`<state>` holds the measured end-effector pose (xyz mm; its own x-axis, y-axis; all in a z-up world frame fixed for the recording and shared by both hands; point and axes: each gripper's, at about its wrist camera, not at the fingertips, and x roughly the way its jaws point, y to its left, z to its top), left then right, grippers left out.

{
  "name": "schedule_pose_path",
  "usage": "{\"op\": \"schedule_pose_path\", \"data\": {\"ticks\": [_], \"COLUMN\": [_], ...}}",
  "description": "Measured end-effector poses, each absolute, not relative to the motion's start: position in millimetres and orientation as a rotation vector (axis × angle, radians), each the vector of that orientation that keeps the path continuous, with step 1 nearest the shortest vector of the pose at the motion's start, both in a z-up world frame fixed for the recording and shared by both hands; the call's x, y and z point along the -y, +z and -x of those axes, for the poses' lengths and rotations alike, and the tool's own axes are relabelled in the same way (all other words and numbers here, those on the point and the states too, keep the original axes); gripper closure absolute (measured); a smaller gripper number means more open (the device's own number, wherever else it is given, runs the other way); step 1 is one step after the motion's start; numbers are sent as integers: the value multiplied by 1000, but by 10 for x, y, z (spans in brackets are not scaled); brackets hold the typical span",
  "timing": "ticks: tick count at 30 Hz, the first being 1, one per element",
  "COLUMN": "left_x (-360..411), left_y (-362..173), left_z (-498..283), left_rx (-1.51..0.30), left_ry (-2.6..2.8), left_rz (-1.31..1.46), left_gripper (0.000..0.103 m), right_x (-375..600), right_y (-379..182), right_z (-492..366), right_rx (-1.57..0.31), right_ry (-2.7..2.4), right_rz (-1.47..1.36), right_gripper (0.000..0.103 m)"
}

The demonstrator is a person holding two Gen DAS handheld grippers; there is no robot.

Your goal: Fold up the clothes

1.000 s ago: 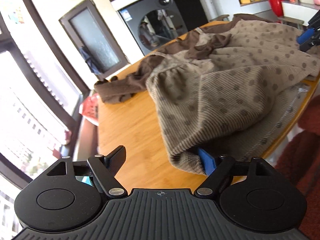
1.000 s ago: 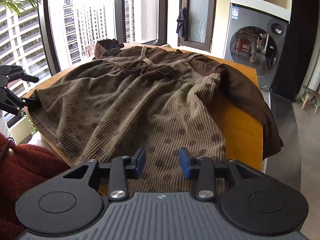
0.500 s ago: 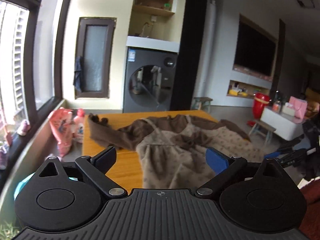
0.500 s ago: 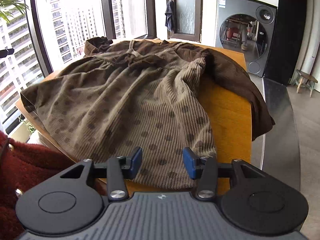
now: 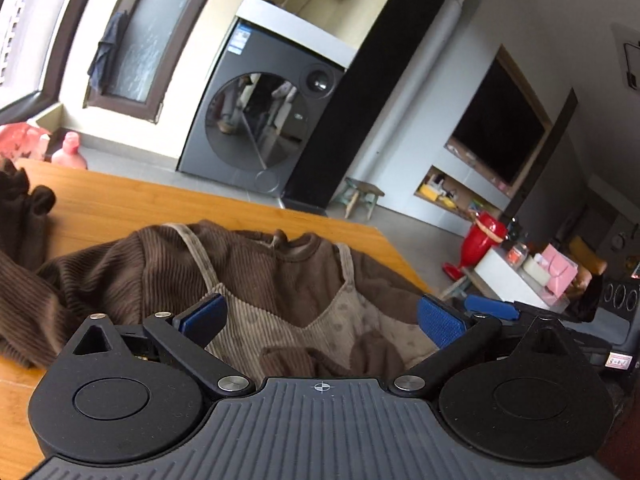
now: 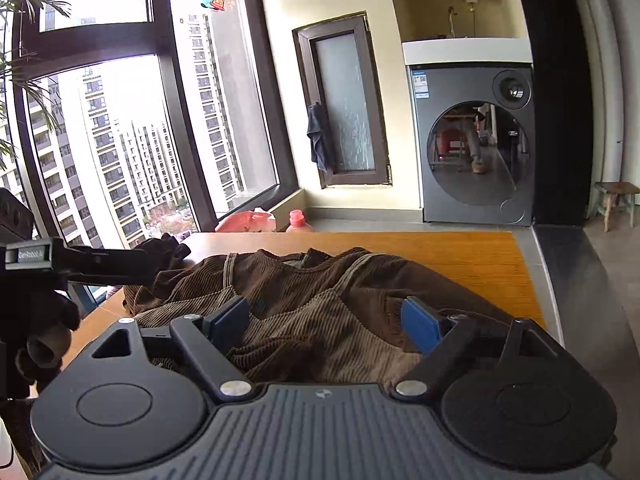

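Hovering claws: the left claw (image 5: pixel 320 316) and the right claw (image 6: pixel 326 322) both hang just above the bodice, each spread wide and gripping nothing.
Garment position: the brown corduroy dress (image 5: pixel 280 320) lies on the wooden desk (image 5: pixel 160 204), its neckline toward the far edge and the skirt end below both cameras, out of sight.
Nearest risk: a pinch here may catch only the beige spotted pinafore layer (image 5: pixel 256 324), so the darker ribbed top (image 5: pixel 120 276) under it could lag and bunch inside the fold.
Strap risk: the thin shoulder straps (image 5: pixel 196 248) lie loose over the top and look likely to snag on a blue pad or twist when lifted.
Right edge risk: the fabric reaches close to the desk's right edge (image 6: pixel 532 280), so a pull that way could slide the dress off.
Crowding risk: the left claw's body (image 6: pixel 76 260) shows close at the left of the right wrist view; closing in together may knock them.
Far corner: a dark sleeve (image 5: pixel 24 208) trails toward the far left corner and may get left out of the fold.
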<state>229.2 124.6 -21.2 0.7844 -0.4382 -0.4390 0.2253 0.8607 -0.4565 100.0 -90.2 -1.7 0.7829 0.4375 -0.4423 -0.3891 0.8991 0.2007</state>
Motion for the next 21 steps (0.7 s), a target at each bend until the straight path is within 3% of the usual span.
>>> {"op": "schedule_pose_path", "data": {"ticks": [4, 15, 21], "left_x": [-1387, -1720, -1816], "left_y": [-530, -635, -645], "left_z": [-2517, -3047, -3021], "left_rx": [-619, -584, -565], "left_ry": [-297, -217, -228], "left_rz": [437, 467, 514], "left_gripper": [0, 0, 0], "right_x": [799, 713, 1782], "right_y": [-386, -488, -200], "right_z": [-1312, -2031, -1564], "right_rx": [-596, -671, -579], "right_ry": [424, 417, 333], "right_rz": [-96, -173, -525], "right_gripper": [18, 4, 6]}}
